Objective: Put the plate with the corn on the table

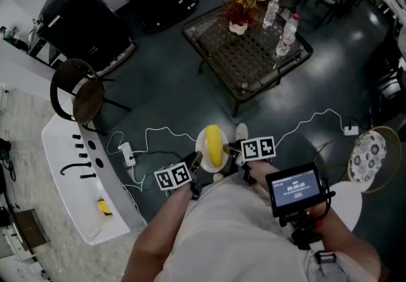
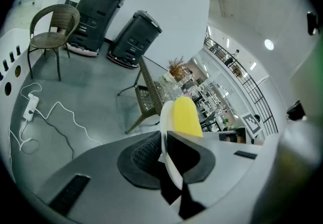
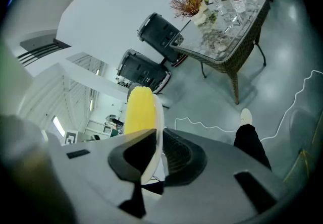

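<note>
A small white plate (image 1: 203,147) with a yellow corn cob (image 1: 214,145) on it is held in the air in front of the person, over the floor. My left gripper (image 1: 195,161) is shut on the plate's left rim (image 2: 165,132); the corn cob (image 2: 185,116) rises just past its jaws. My right gripper (image 1: 233,150) is shut on the opposite rim (image 3: 156,140), with the corn cob (image 3: 139,108) beside it. The glass-topped wicker table (image 1: 244,55) stands ahead, a step or two away.
On the table are a flower pot (image 1: 240,11) and two water bottles (image 1: 287,35). A white cable (image 1: 158,131) and power strip (image 1: 127,154) lie on the floor. A wicker chair (image 1: 79,93), two black machines (image 2: 96,18) and a white counter (image 1: 76,192) are at left.
</note>
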`<state>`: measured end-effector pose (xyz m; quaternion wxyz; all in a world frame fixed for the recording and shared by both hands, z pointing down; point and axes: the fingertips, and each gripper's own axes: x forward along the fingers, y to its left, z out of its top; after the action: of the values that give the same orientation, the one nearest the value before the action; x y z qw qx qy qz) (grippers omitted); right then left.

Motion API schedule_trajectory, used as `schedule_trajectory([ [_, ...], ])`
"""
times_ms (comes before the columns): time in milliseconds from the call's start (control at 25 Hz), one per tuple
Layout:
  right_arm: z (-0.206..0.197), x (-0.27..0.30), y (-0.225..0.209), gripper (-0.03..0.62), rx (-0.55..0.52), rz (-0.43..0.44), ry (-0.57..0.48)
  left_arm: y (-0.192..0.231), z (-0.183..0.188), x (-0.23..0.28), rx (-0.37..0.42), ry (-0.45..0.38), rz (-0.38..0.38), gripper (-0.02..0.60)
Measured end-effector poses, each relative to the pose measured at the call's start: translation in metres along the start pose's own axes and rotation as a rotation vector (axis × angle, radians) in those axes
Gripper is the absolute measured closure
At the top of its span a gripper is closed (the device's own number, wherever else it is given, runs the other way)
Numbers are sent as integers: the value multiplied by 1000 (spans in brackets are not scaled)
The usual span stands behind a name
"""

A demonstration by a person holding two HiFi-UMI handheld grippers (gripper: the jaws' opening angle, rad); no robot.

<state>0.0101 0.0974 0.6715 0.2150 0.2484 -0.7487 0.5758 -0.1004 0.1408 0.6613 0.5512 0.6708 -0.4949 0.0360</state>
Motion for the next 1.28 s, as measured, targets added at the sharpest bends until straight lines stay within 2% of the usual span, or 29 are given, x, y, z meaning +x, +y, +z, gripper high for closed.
schedule_trajectory([
  [120, -6, 2, 30, 545, -36, 31, 4, -6, 8, -21, 11, -58, -12, 538],
  [360, -49, -37, 50, 548, -65, 30, -23, -30, -35, -55, 8, -94, -32, 538],
  [920, -52, -42, 54, 548, -83, 19, -65, -33, -36, -58, 32, -98, -68, 538],
  [1280, -52, -39, 60, 548, -98, 8, -58, -32, -31, -64, 39, -100, -70, 540],
])
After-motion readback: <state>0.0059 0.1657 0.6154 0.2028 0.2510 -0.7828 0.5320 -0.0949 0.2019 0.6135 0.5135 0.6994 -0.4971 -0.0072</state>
